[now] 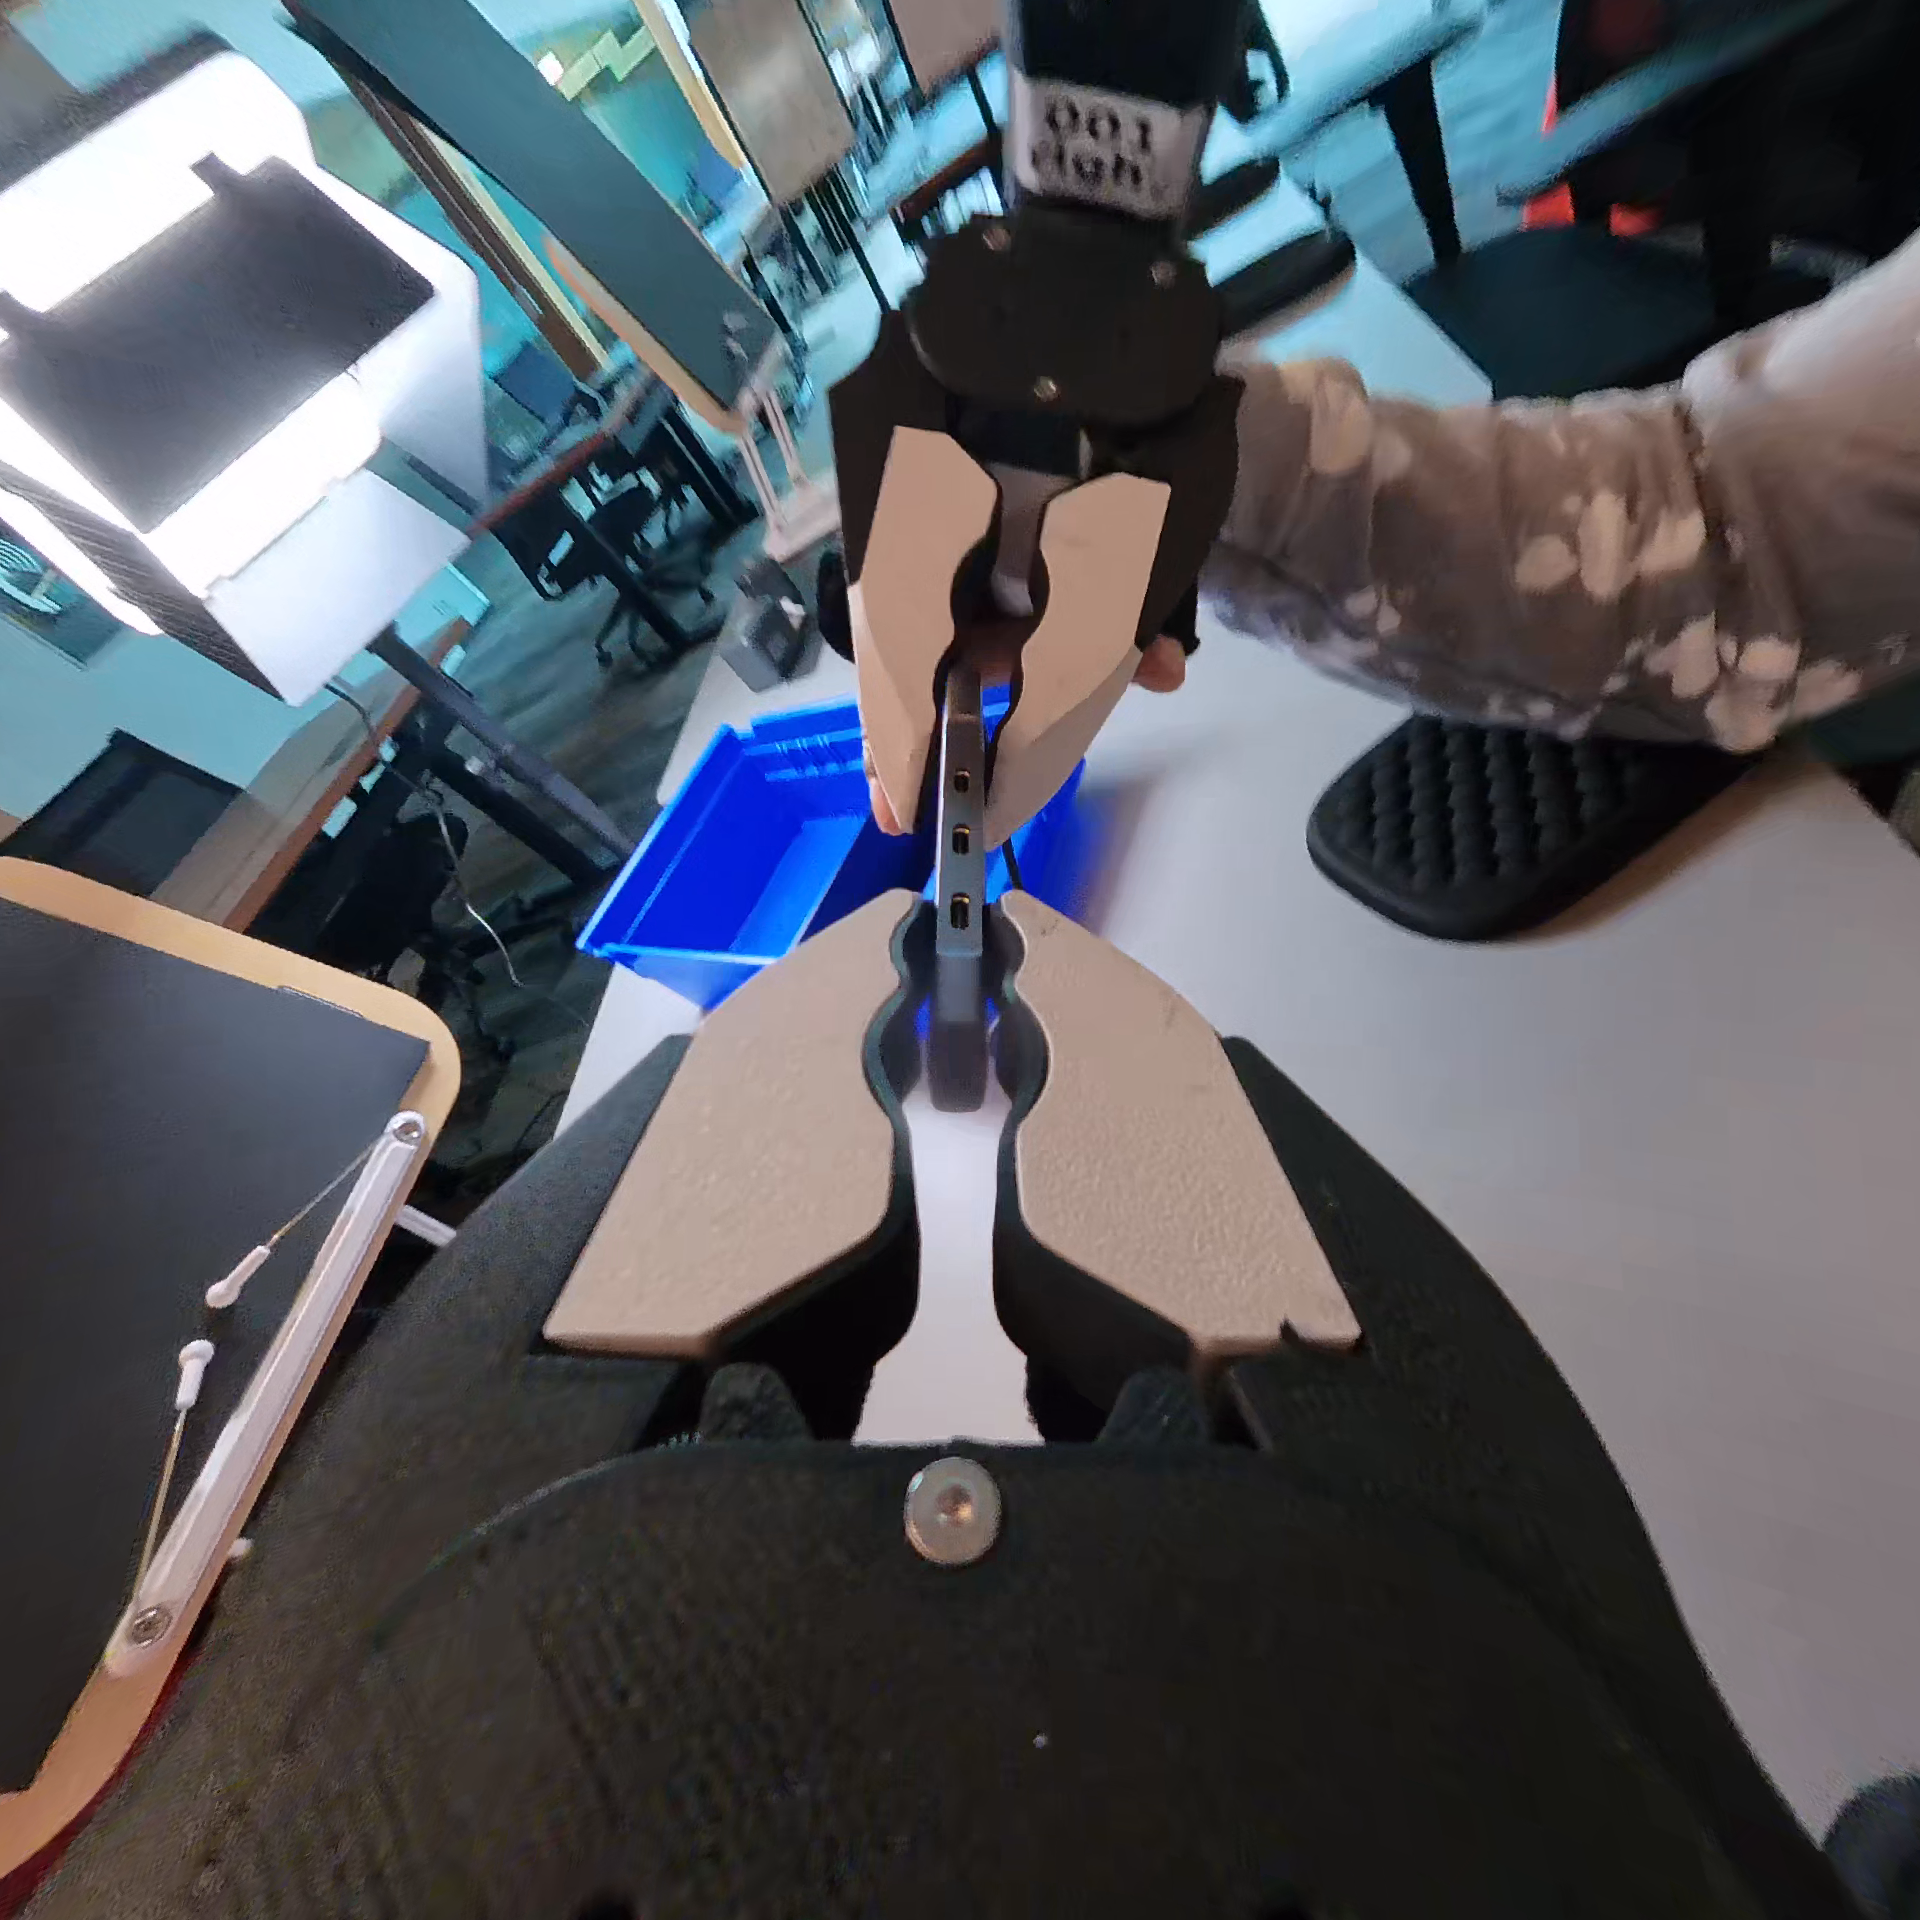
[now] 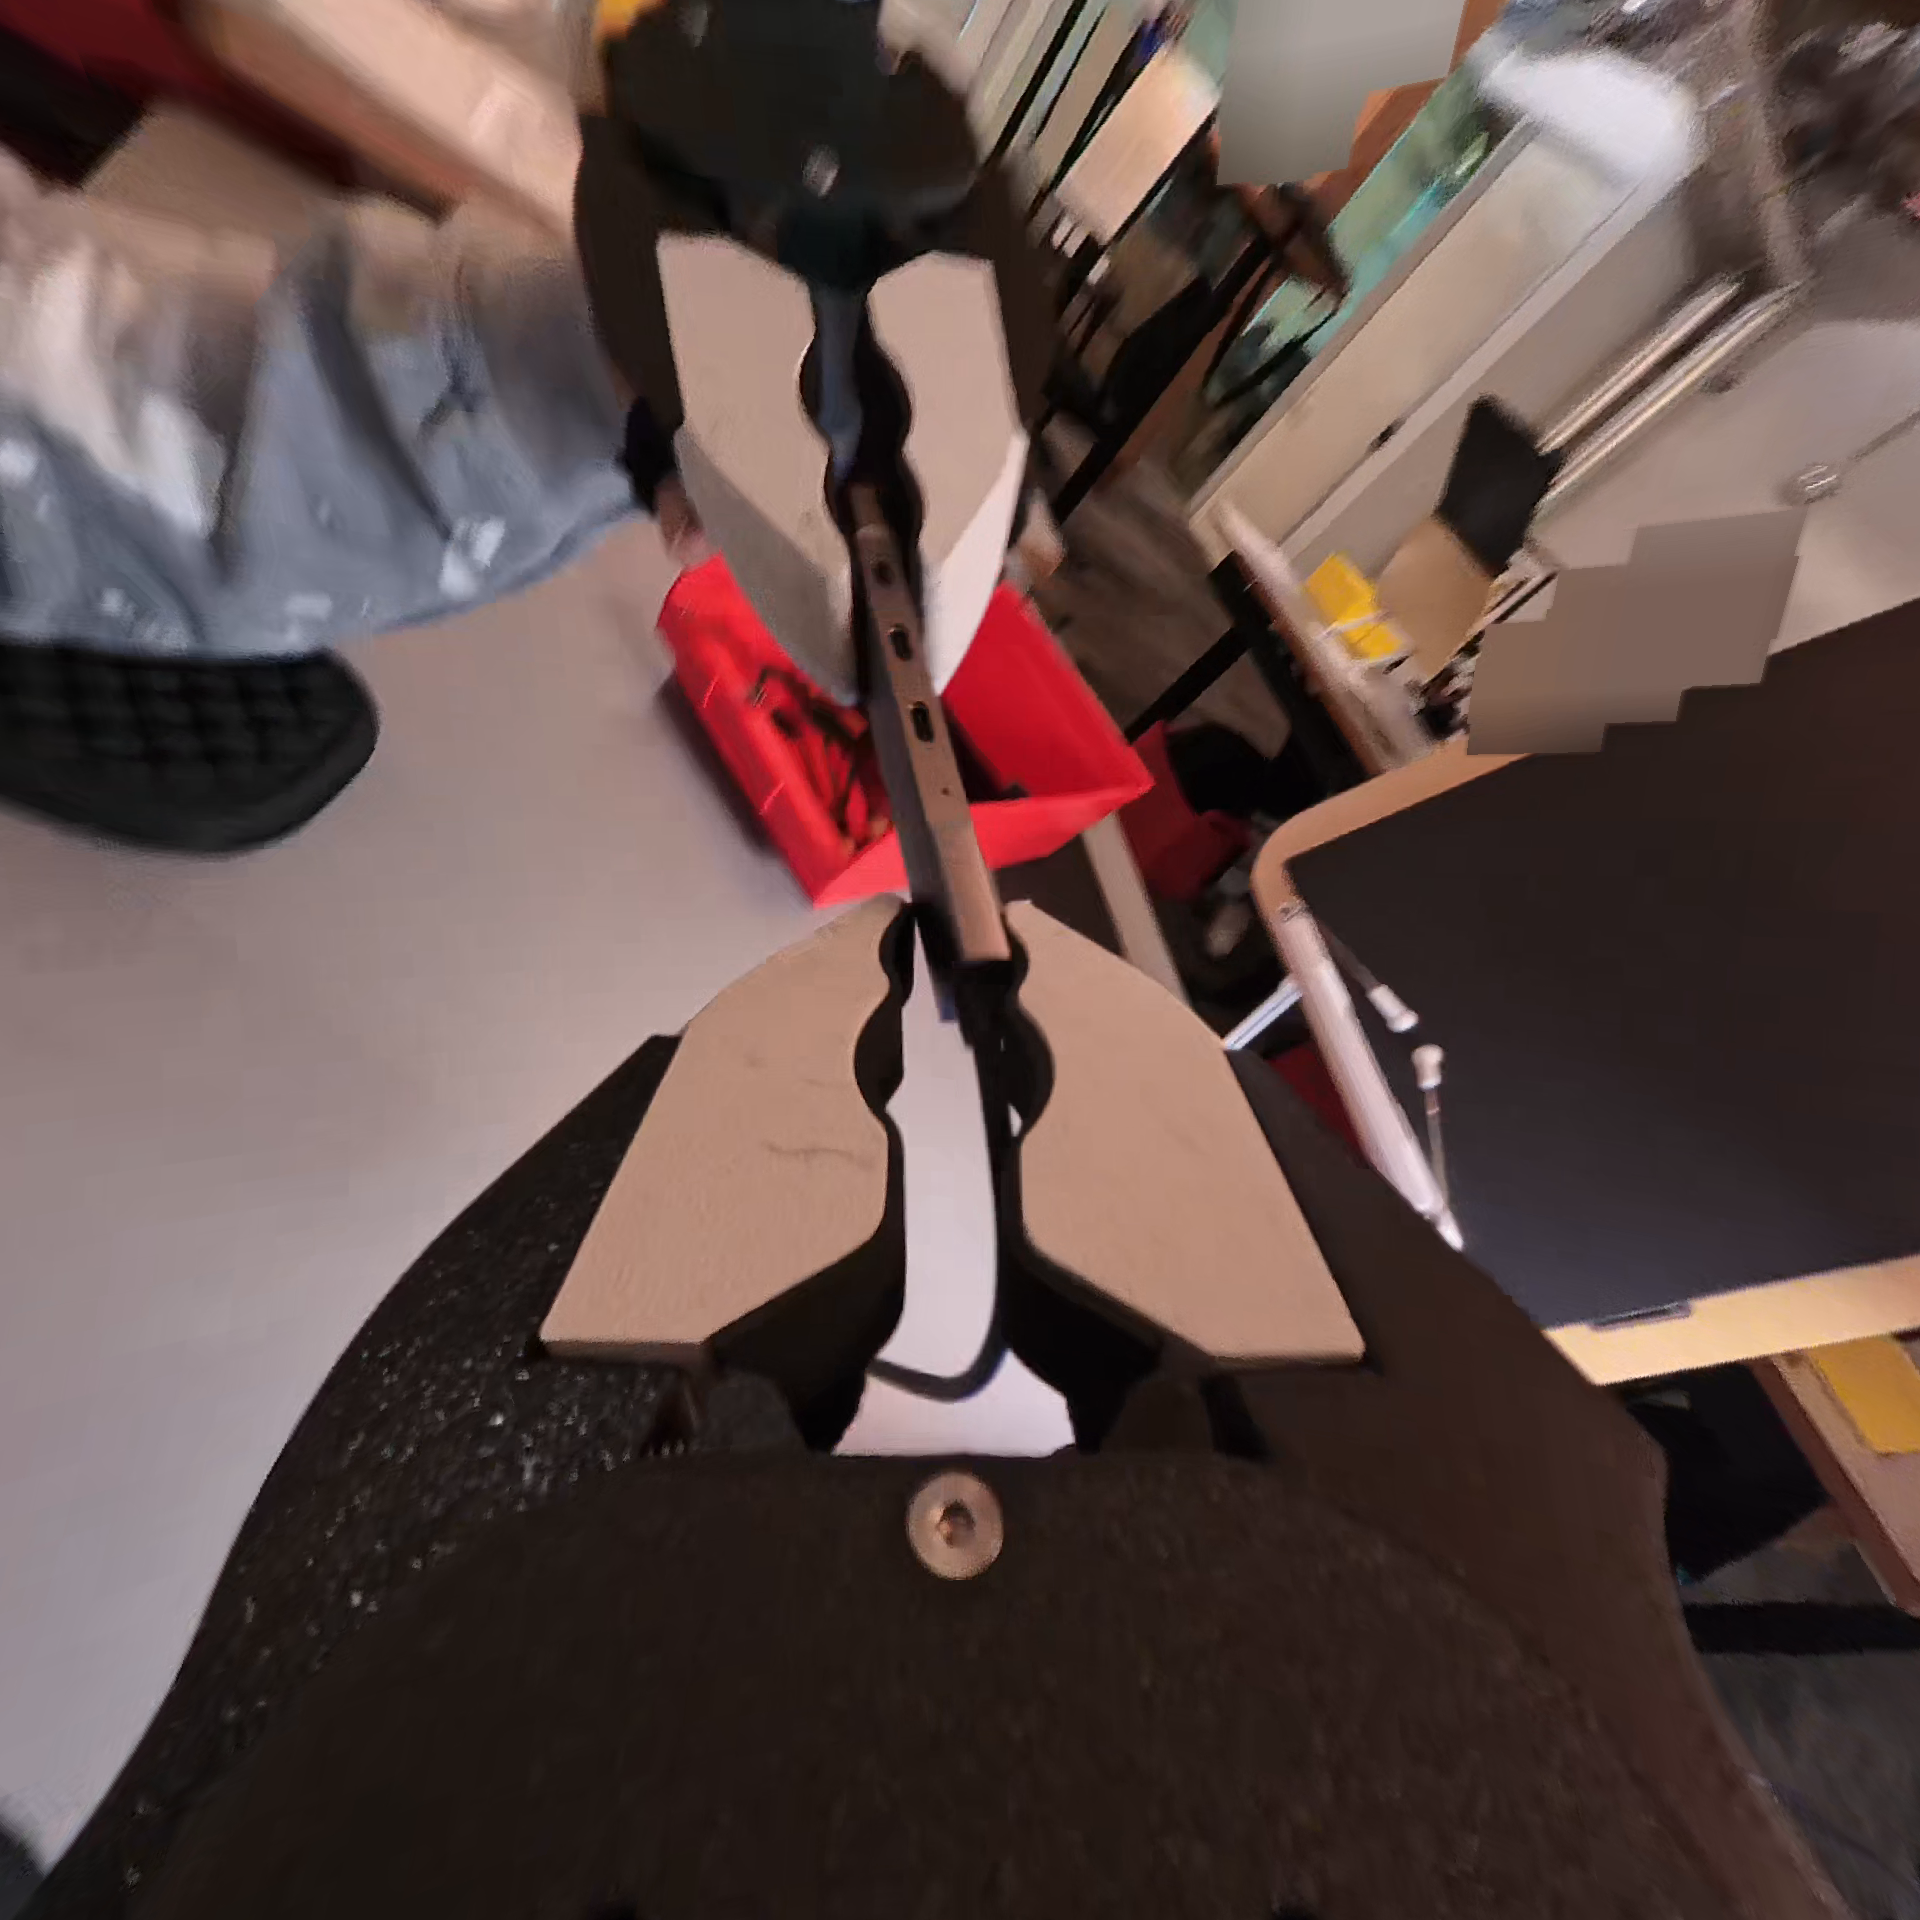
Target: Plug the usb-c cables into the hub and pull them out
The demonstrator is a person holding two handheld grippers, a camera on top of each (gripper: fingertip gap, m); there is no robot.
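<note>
A slim grey hub (image 1: pixel 961 868) with several USB-C ports along its edge is held in the air between both grippers, above the white table (image 1: pixel 1455 1143). My left gripper (image 1: pixel 958 920) is shut on its near end. My right gripper (image 1: pixel 951 821) comes in from the opposite side and is shut on the other end. In the right wrist view the hub (image 2: pixel 925 769) runs from my right gripper (image 2: pixel 961 920) up to the left gripper (image 2: pixel 894 665). The hub's black tail cable (image 2: pixel 997 1247) runs back between my right fingers. The ports I can see hold no plugs.
A blue bin (image 1: pixel 727 883) stands behind the hub in the left wrist view. A red bin (image 2: pixel 1039 748) holds black cables (image 2: pixel 821 727). A black mesh pad (image 1: pixel 1507 831) lies on the table. A person's patterned sleeve (image 1: pixel 1558 571) reaches in. A black-topped table (image 2: pixel 1610 1039) adjoins. The grippers' ends are close to 4 cm from one another.
</note>
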